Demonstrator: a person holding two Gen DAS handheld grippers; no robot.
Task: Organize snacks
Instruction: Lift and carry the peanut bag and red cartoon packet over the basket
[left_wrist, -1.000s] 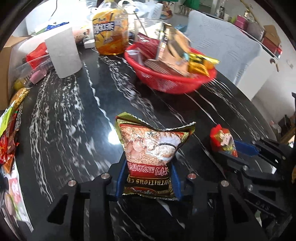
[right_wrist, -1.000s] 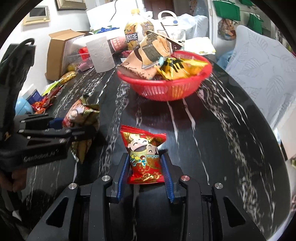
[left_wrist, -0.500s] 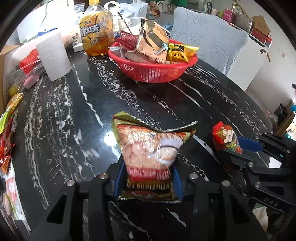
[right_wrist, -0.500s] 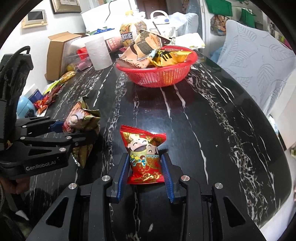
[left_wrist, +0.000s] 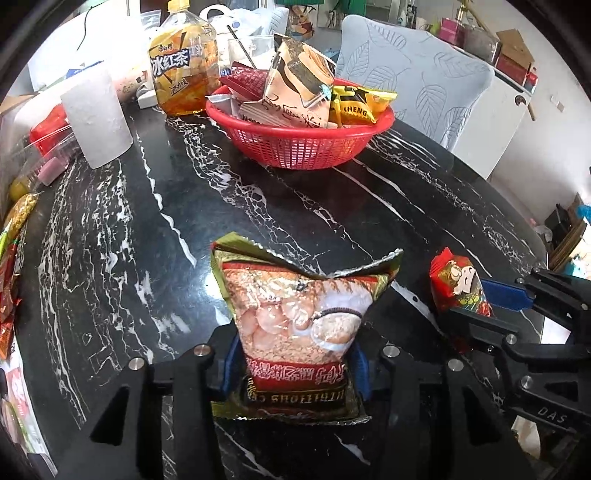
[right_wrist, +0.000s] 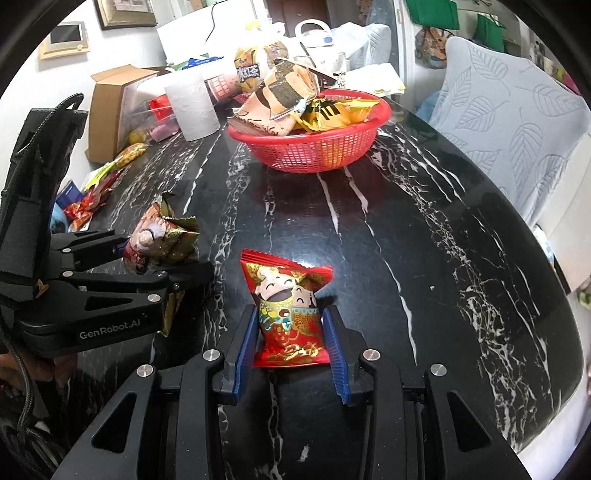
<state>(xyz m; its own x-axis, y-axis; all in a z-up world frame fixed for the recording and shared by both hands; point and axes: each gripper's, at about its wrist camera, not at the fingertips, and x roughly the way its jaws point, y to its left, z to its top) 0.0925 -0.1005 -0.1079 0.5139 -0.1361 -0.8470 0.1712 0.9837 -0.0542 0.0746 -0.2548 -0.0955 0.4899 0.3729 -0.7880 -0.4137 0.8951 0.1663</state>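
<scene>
My left gripper (left_wrist: 295, 365) holds a gold-and-red cereal bag (left_wrist: 295, 314) upright above the black marble table (left_wrist: 110, 240). Its jaws are opening, with the blue pads still against the bag's sides. Just to the right, my right gripper (right_wrist: 291, 332) is shut on a small red snack packet (right_wrist: 288, 306) printed with cartoon faces. Each gripper shows in the other's view: the left gripper (right_wrist: 162, 254) with the cereal bag (right_wrist: 162, 240), the right gripper (left_wrist: 476, 306) with the red packet (left_wrist: 456, 284). A red mesh basket (left_wrist: 303, 147) stands at the far side, heaped with snack packs.
An iced-tea bottle (left_wrist: 183, 62) and a paper roll (left_wrist: 98, 118) stand behind and left of the basket. A cardboard box (right_wrist: 110, 107) and loose snack packets (left_wrist: 11, 266) crowd the table's left edge. A leaf-patterned chair (left_wrist: 413, 85) stands behind the table on the right.
The left view has tipped up a little, so the basket shows more fully. The left jaws have widened slightly around the cereal bag. The right gripper keeps its hold on the red packet.
</scene>
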